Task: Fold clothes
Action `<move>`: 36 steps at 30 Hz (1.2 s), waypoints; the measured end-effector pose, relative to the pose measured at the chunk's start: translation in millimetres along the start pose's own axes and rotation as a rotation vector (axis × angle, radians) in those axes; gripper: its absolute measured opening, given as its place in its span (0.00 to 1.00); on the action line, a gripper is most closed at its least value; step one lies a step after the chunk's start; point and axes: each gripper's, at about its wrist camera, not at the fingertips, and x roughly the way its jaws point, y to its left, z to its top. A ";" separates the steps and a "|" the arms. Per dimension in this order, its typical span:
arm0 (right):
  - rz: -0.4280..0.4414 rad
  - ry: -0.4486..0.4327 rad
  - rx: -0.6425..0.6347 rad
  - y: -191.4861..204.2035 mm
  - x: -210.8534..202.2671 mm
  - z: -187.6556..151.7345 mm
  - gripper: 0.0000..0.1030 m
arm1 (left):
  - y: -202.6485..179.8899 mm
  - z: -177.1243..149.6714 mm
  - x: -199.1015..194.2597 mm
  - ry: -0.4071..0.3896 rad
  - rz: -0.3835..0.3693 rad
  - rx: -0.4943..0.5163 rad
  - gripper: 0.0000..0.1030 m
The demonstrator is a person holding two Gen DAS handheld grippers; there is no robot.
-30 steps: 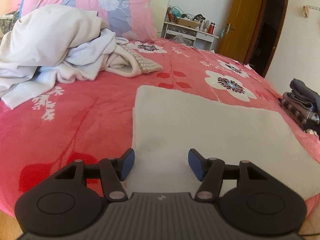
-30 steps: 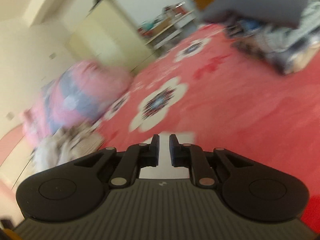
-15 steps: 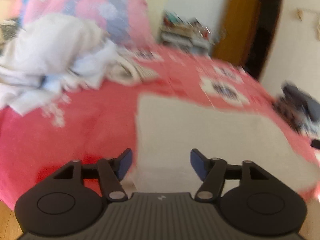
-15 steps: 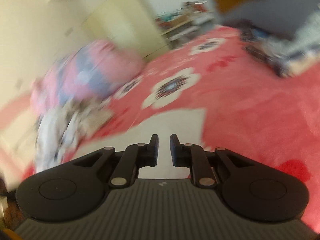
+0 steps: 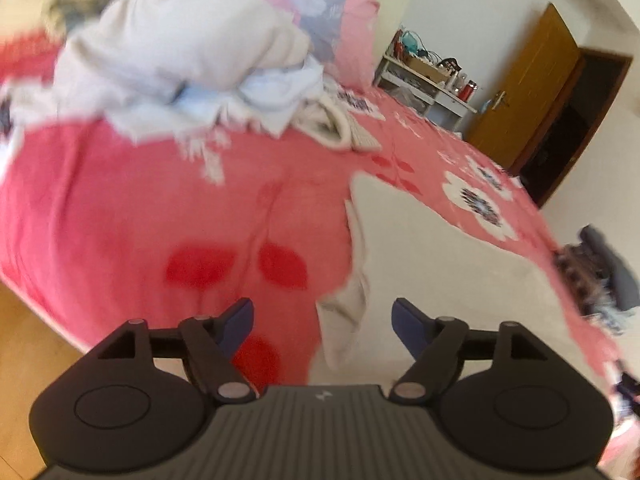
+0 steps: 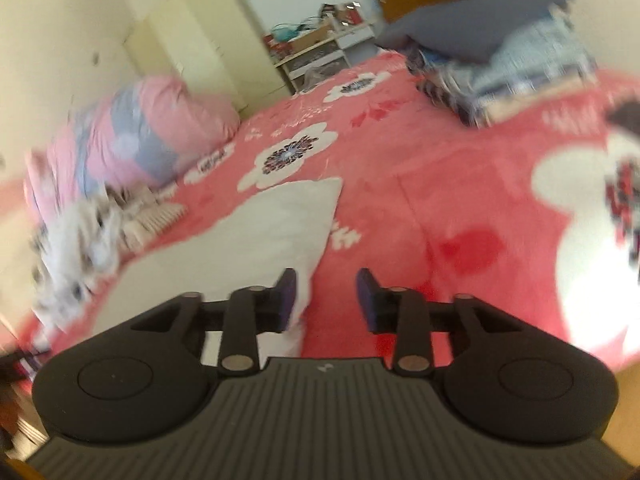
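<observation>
Left wrist: flat cream cloth (image 5: 460,280) (soft) on fleecy blanket (image 5: 140,208).

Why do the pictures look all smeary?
Left wrist view: the heap of white unfolded clothes is motion-smeared, while the brown wooden door stays fairly sharp. Right wrist view: the stack of folded dark clothes and the red flowered blanket blur; the edges bend like a fishbowl.

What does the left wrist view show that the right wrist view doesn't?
Left only: the left tongs, jaws opening over the cloth's near left corner, nothing pinched, and the open doorway.

Right only: the right tongs, jaws opening with nothing between them, and the wardrobe.

Both: the white cloth flat on the bed, the unfolded pile, the folded stack, the pink bundle.
</observation>
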 end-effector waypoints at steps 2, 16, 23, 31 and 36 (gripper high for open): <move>0.077 0.016 0.122 -3.9 -0.5 -9.4 0.47 | 3.1 -6.9 10.2 0.046 -0.061 -0.065 0.76; 0.160 0.106 0.545 -14.5 53.8 -44.2 0.52 | 9.6 -12.1 59.3 0.074 -0.162 -0.230 0.74; 0.133 0.121 0.542 -11.2 62.6 -40.5 0.52 | 9.5 -13.1 54.5 0.050 -0.140 -0.231 0.67; 0.135 0.043 0.602 -19.3 58.7 -44.2 0.48 | 7.7 -8.2 43.9 -0.006 -0.108 -0.219 0.35; 0.130 0.030 0.613 -20.4 67.0 -45.3 0.44 | 0.9 -8.8 54.5 0.031 -0.080 -0.185 0.36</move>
